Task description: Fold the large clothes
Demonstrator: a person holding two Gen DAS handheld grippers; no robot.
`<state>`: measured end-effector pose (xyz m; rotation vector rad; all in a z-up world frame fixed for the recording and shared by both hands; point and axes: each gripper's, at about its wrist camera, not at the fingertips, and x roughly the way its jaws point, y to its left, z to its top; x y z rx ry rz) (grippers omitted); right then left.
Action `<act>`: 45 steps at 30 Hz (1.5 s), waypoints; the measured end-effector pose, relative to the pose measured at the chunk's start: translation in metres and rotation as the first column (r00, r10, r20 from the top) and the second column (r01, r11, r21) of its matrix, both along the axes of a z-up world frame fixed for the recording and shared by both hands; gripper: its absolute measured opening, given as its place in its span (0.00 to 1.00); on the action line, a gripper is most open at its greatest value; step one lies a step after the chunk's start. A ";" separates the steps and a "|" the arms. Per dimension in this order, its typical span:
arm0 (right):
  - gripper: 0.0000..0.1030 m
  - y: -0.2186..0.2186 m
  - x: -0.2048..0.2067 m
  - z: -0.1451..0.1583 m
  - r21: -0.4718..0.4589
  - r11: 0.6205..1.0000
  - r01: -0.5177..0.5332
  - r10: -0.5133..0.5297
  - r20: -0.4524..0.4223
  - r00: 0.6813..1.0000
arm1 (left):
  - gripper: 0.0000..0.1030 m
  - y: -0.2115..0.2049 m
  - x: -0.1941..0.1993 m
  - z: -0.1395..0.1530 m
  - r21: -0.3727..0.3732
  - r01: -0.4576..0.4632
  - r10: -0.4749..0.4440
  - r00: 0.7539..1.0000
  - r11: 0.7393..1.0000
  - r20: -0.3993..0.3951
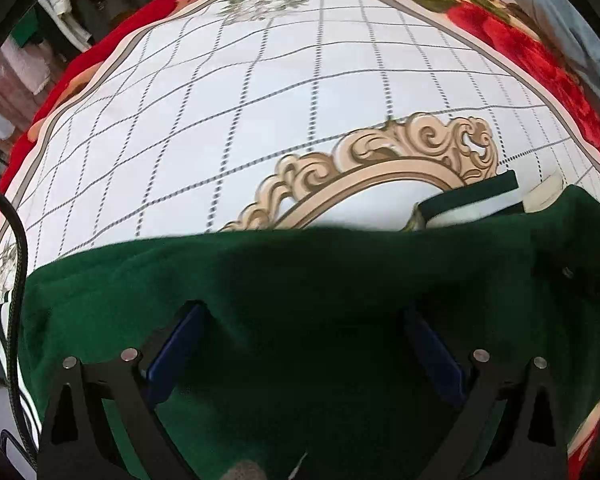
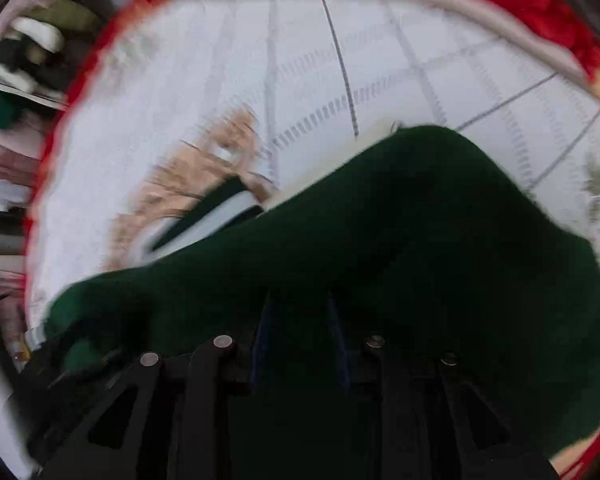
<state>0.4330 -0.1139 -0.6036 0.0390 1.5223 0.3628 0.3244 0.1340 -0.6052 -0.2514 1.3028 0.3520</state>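
Observation:
A dark green fleece garment (image 1: 300,280) lies on a white checked bed sheet (image 1: 260,100). Its green-and-white striped trim (image 1: 472,200) shows at the far edge. My left gripper (image 1: 304,312) is open, its blue pads (image 1: 180,344) spread wide with the green cloth lying over and between them. In the blurred right wrist view the same garment (image 2: 400,240) is bunched up and raised. My right gripper (image 2: 300,312) has its blue pads (image 2: 264,332) close together with green cloth pinched between them. The striped trim (image 2: 220,212) hangs to the left.
A red floral blanket (image 1: 520,40) borders the sheet. A beige ornate frame print (image 1: 380,164) marks the sheet's middle. Hanging clothes (image 1: 68,8) are at the far left beyond the bed. A black cable (image 1: 18,264) runs along the left.

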 end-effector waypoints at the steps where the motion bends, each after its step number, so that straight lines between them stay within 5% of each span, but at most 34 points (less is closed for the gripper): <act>1: 0.29 0.004 0.005 0.002 0.001 1.000 0.007 -0.007 0.009 1.000 | 1.00 0.008 -0.002 0.004 -0.010 -0.018 0.018 1.000 1.000 -0.001; 6: 0.29 0.010 0.003 0.027 -0.039 0.998 -0.049 0.050 0.021 0.999 | 0.99 0.062 -0.068 0.056 -0.032 -0.178 0.179 0.984 0.983 0.019; 9: 0.34 0.002 -0.011 0.043 -0.024 0.998 -0.054 0.054 0.014 0.998 | 0.99 0.111 -0.129 0.087 0.060 -0.318 0.317 0.948 0.946 0.033; 13: 0.35 -0.009 -0.032 0.058 0.024 1.000 -0.011 0.011 0.012 1.000 | 0.97 0.173 -0.176 0.080 0.136 -0.453 0.455 0.890 0.881 0.015; 16: 0.35 -0.018 -0.047 0.058 0.105 0.991 0.086 -0.088 0.013 0.996 | 0.96 0.205 -0.178 0.056 0.080 -0.506 0.507 0.862 0.859 0.013; 18: 0.42 -0.019 -0.053 0.053 0.156 0.979 0.133 -0.137 0.016 0.990 | 0.69 0.219 -0.175 0.038 -0.001 -0.507 0.507 0.862 0.862 -0.001; 19: 0.42 -0.020 -0.056 0.051 0.170 0.973 0.155 -0.160 0.016 0.987 | 0.18 0.220 -0.168 0.031 -0.038 -0.496 0.496 0.868 0.867 -0.001; 20: 0.42 -0.019 -0.058 0.049 0.177 0.971 0.164 -0.169 0.013 0.986 | 0.03 0.219 -0.162 0.027 -0.037 -0.484 0.484 0.875 0.875 -0.011; 24: 0.42 -0.003 -0.065 0.049 0.125 0.985 0.119 -0.124 0.032 0.992 | 0.00 0.219 -0.158 0.053 0.016 -0.457 0.453 0.886 0.889 0.095; 28: 0.42 0.017 -0.069 0.057 0.075 0.996 0.043 -0.048 0.062 0.997 | 0.00 0.252 -0.153 0.075 0.051 -0.476 0.463 0.871 0.878 0.165; 32: 0.42 0.029 -0.065 0.058 0.091 0.995 0.028 -0.031 0.029 0.999 | 0.03 0.276 -0.145 0.072 -0.153 -0.432 0.453 0.878 0.889 0.153; 37: 0.42 0.050 -0.065 0.062 0.088 0.996 -0.002 0.000 0.031 1.000 | 0.07 0.253 -0.160 0.075 -0.199 -0.378 0.406 0.905 0.904 0.125; 39: 0.43 0.055 -0.066 0.059 0.076 0.997 -0.016 0.013 0.031 0.999 | 0.33 0.250 -0.167 0.067 -0.203 -0.392 0.417 0.904 0.897 0.097; 40: 0.43 0.058 -0.066 0.057 0.068 0.997 -0.020 0.018 0.024 1.000 | 0.76 0.248 -0.169 0.061 -0.214 -0.404 0.429 0.899 0.890 0.086; 41: 0.43 0.057 -0.066 0.055 0.063 0.998 -0.022 0.021 0.019 1.000 | 0.97 0.248 -0.168 0.054 -0.227 -0.420 0.446 0.891 0.879 0.078; 43: 0.43 0.056 -0.066 0.053 0.049 0.999 -0.022 0.022 0.011 1.000 | 0.97 0.246 -0.170 0.049 -0.279 -0.421 0.460 0.883 0.863 0.091; 45: 0.43 0.056 -0.066 0.052 0.043 0.999 -0.022 0.021 0.009 1.000 | 0.97 0.241 -0.166 0.047 -0.271 -0.404 0.440 0.894 0.874 0.087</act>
